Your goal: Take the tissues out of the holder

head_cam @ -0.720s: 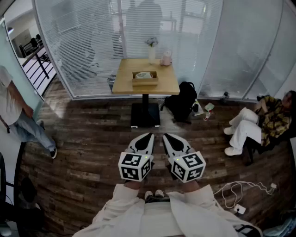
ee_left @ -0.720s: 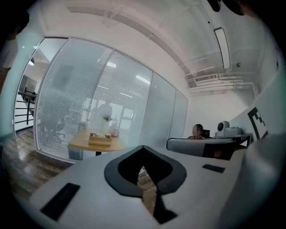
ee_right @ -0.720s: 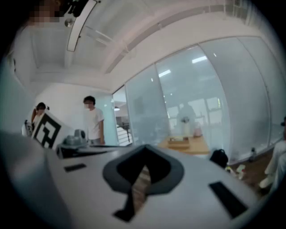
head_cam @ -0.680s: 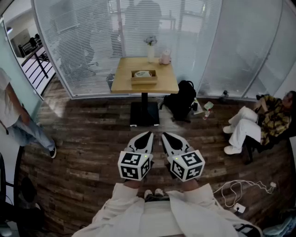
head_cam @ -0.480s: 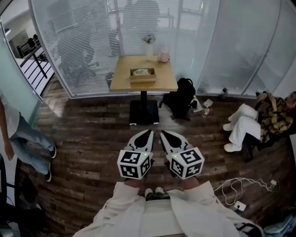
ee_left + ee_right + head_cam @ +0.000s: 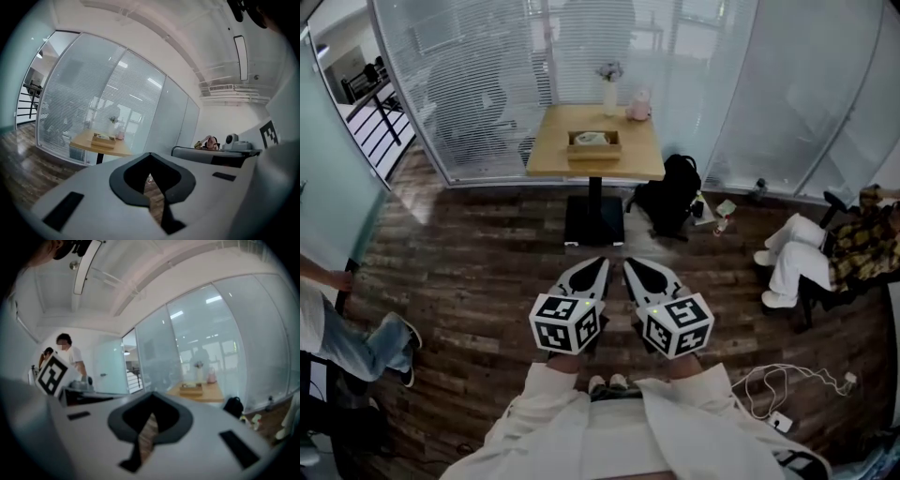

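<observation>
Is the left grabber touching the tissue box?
Apart. The head view shows wide floor between the left gripper and the tissue holder on the far table.

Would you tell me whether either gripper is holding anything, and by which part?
Nothing is held: the left gripper and right gripper are shut and empty.

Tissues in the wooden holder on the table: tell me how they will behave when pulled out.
The tissues look like a pale, uneven heap, so they are probably floppy, very light and easily torn. The holder is a small open wooden box on the table; it might slide or lift with them unless steadied.
</observation>
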`<state>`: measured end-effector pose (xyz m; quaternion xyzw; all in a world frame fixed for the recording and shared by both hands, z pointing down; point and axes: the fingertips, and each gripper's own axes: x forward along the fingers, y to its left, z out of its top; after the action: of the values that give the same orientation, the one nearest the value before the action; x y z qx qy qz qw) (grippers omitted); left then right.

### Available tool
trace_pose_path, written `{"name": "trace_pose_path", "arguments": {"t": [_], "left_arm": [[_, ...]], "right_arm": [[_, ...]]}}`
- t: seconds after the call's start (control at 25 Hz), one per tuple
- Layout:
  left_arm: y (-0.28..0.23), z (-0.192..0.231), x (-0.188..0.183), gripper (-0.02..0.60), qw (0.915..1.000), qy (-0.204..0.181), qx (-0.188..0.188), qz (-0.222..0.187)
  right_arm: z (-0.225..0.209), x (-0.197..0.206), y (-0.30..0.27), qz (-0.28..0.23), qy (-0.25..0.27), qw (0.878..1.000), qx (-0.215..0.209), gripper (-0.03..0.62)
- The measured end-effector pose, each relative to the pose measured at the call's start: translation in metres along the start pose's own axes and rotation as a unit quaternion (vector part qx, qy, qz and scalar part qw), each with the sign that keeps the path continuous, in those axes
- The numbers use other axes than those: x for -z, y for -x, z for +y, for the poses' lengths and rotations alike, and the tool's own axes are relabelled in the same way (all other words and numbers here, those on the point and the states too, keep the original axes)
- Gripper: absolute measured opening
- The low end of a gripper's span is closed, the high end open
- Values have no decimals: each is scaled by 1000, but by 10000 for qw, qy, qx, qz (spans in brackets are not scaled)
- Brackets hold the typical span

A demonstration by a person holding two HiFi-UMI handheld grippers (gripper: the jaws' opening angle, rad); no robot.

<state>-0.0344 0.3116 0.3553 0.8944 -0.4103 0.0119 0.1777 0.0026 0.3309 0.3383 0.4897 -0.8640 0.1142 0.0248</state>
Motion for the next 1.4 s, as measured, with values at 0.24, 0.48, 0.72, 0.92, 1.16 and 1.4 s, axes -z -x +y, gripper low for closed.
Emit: {"name": "trace_pose_path", "arguments": {"t": [0.24, 0.48, 0.72, 0.92, 1.16, 1.4], "left_arm": [[-2, 0, -6, 8, 9999, 66, 26, -132], [-13, -11, -6, 9, 9999, 45, 116, -107], [-30, -20, -11, 9, 9991, 85, 319, -265], [-44, -24, 1, 9, 9992, 99, 252, -282], [-55, -6, 5, 9, 9995, 171, 134, -234], [-81, 23, -5, 9, 9998, 70, 102, -167]], "right_arm": [[-6, -7, 0, -142, 44, 9998, -95, 12], [-15, -15, 1, -281, 77, 9995, -119, 12], [-35, -23, 1, -474, 97, 9988, -49, 12], [-64, -16, 1, -393, 143, 9991, 61, 12], [-71, -2, -15, -91, 47, 9999, -58, 12], [-77, 3, -49, 88, 157, 9997, -165, 12]]}}
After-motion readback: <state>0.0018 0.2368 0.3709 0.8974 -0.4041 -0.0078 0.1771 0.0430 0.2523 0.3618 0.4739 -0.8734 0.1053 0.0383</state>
